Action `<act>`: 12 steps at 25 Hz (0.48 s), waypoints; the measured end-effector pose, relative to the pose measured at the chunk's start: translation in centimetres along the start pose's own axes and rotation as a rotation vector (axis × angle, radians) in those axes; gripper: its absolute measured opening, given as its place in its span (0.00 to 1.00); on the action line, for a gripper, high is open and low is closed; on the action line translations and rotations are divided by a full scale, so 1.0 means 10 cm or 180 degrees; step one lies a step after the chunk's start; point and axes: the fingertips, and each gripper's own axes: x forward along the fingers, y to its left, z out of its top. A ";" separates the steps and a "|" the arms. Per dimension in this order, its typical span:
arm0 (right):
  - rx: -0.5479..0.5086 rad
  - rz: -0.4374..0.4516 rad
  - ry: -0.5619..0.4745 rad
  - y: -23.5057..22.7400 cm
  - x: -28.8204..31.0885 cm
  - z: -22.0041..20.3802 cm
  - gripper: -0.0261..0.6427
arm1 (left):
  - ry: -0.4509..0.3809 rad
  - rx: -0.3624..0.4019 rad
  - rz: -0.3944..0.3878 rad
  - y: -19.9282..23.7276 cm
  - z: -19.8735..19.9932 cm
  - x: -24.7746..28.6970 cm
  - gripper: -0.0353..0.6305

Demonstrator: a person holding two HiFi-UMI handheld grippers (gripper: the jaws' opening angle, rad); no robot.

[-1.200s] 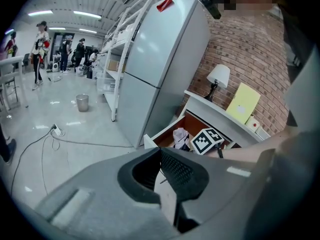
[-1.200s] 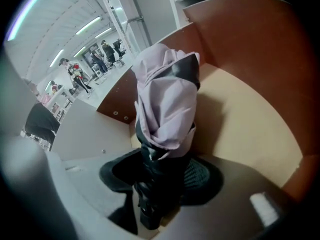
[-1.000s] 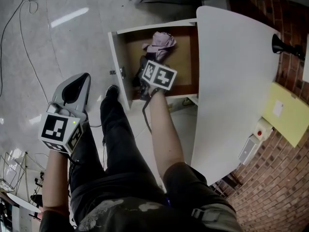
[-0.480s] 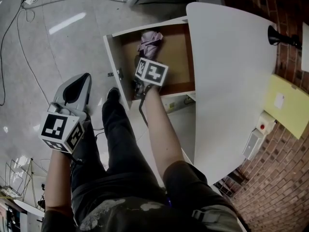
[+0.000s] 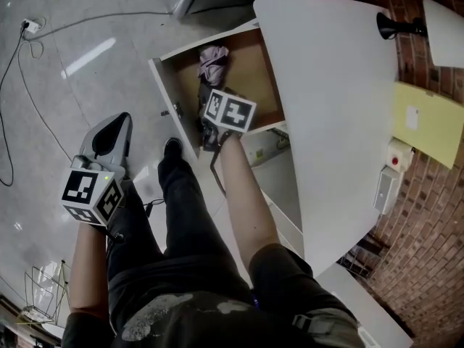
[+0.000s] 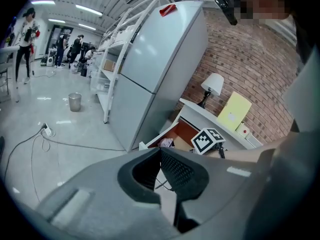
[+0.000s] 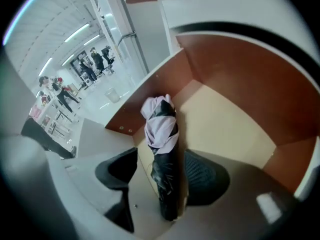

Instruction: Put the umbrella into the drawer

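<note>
The folded umbrella, lilac and black, lies along the left side of the open drawer. In the right gripper view the umbrella rests on the drawer's tan bottom. My right gripper hangs just above the umbrella's near end, pointing steeply down. Its jaws are opening. The umbrella's black end is between the pads but they do not press on it. The right gripper straddles it loosely. My left gripper is held over the floor left of the drawer, and in its own view the left gripper shows jaws together and empty.
A white desk top covers the drawer's right side, with a black lamp and a yellow folder beyond. The person's legs and shoe stand in front of the drawer. A cable trails on the floor. A grey refrigerator stands behind.
My right gripper has lifted slightly off the umbrella, which stays lying in the drawer. The left gripper has kept its place.
</note>
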 end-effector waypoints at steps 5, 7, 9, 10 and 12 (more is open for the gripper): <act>0.0204 -0.0060 -0.0288 0.16 -0.47 0.04 0.48 | 0.0030 0.0189 -0.0277 -0.04 0.17 -0.27 0.07; 0.0264 -0.0095 -0.0384 0.25 -0.68 0.01 0.48 | 0.0040 0.0227 -0.0346 -0.02 0.21 -0.43 0.07; 0.0331 -0.0097 -0.0525 0.36 -0.88 0.00 0.48 | 0.0064 0.0265 -0.0409 0.01 0.22 -0.60 0.07; 0.0370 -0.0088 -0.0611 0.42 -0.98 -0.01 0.48 | 0.0089 0.0296 -0.0448 0.03 0.21 -0.68 0.07; 0.0428 -0.0096 -0.0776 0.53 -1.17 -0.04 0.48 | 0.0115 0.0390 -0.0541 0.05 0.21 -0.83 0.07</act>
